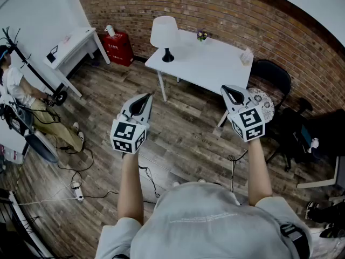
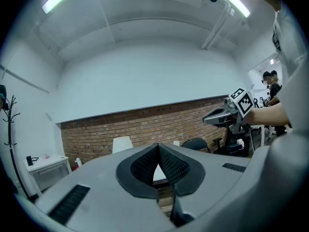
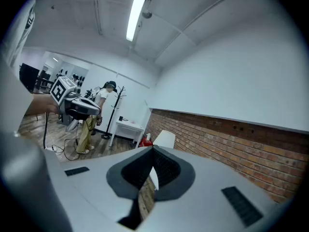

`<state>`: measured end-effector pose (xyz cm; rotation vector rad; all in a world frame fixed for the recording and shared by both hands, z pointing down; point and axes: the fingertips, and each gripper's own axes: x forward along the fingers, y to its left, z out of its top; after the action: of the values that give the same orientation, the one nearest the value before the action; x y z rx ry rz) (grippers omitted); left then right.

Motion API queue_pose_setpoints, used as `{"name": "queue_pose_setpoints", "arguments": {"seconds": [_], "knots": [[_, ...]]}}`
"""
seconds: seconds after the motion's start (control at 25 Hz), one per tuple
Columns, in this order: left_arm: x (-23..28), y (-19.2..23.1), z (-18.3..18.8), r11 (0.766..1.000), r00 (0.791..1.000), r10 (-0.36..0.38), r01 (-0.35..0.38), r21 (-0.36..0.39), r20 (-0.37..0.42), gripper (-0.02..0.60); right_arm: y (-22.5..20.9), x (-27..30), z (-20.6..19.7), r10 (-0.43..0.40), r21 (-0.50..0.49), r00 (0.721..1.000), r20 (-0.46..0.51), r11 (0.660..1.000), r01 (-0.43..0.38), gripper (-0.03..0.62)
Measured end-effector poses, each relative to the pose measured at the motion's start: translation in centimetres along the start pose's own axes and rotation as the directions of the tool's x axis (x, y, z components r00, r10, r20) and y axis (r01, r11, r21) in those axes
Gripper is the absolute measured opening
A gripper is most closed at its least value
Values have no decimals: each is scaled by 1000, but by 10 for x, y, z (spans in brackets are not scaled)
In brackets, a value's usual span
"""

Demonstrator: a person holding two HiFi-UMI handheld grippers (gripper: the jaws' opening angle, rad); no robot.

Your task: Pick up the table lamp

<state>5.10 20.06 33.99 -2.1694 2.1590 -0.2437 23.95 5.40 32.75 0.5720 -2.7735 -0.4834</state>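
Lamp [image 1: 164,36] with a white shade and a black base stands upright on the white table [image 1: 215,66], near the table's corner at about 10 o'clock, in front of the brick wall [image 1: 226,9]. A small plant [image 1: 202,35] sits on the same table at 3 o'clock from the shade, apart from it.

Both grippers hang in the air over the wood floor [image 1: 183,139], well apart from the table and the lamp. The left gripper [image 1: 144,97] has the lamp at about 1 o'clock from its tips. The right gripper [image 1: 233,93] is at 3 o'clock from the left one, with the lamp at about 10 o'clock from it.

In the left gripper view the two dark pads are pressed together at the tips with nothing between them, and the lamp's shade shows beyond them at 11 o'clock. In the right gripper view the pads likewise meet at the tips, pinching nothing.

A black chair [image 1: 272,74] stands at the table's 3 o'clock end. A person [image 1: 21,90] sits at 9 o'clock, by a white desk [image 1: 73,45].
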Motion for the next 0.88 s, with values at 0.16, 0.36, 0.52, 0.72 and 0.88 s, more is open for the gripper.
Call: {"name": "queue_pose_setpoints", "arguments": {"seconds": [0.16,0.36,0.52,0.72,0.88], "knots": [[3,8,-3,1000,1000,-6,6,19,-4,14,3,6,3,0,27,1000,15,1000,0,2],[7,9,-15,999,999,-32,33,30,-35,14,10,10,2,17,101,1000,15,995,-18,2],[10,15,-24,999,998,-45,46,23,-46,15,18,16,1,46,135,999,28,990,-49,2],[13,20,-29,993,993,-117,116,-13,-31,22,29,23,5,58,158,998,35,985,-63,0],[18,23,-34,988,987,-156,155,-19,-33,143,34,29,-3,49,161,999,-8,986,-47,0]]}}
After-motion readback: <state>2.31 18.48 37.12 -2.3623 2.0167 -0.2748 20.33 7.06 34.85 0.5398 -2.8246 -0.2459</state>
